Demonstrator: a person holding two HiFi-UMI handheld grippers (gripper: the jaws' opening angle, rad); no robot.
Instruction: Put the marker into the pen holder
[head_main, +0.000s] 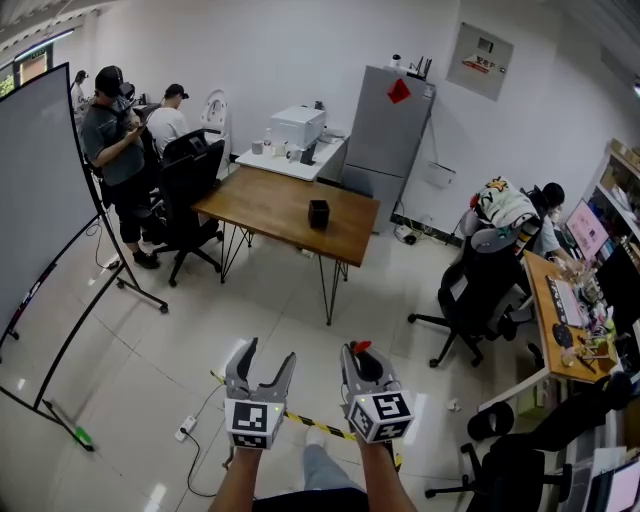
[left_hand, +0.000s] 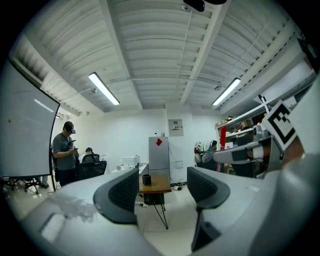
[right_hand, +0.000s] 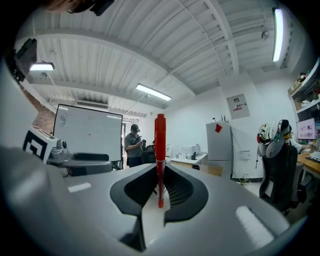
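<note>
As right tool (head_main: 362, 356) clamps the marker (right_hand: 160, 145), floor (head_main: 290, 330) stretches to the table (head_main: 270, 205).

A wooden table (head_main: 270, 205) stands near a grey refrigerator (head_main: 390, 135), with a whiteboard (head_main: 35, 190) well apart.

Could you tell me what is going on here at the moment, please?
A person holds tongs in each hand, standing some way from the brown wooden table. The right tongs are shut on a slim red marker, which stands upright between the jaws. The left tongs are open with nothing between them. The small black pen holder sits on that table, so the marker is not yet in it.
</note>
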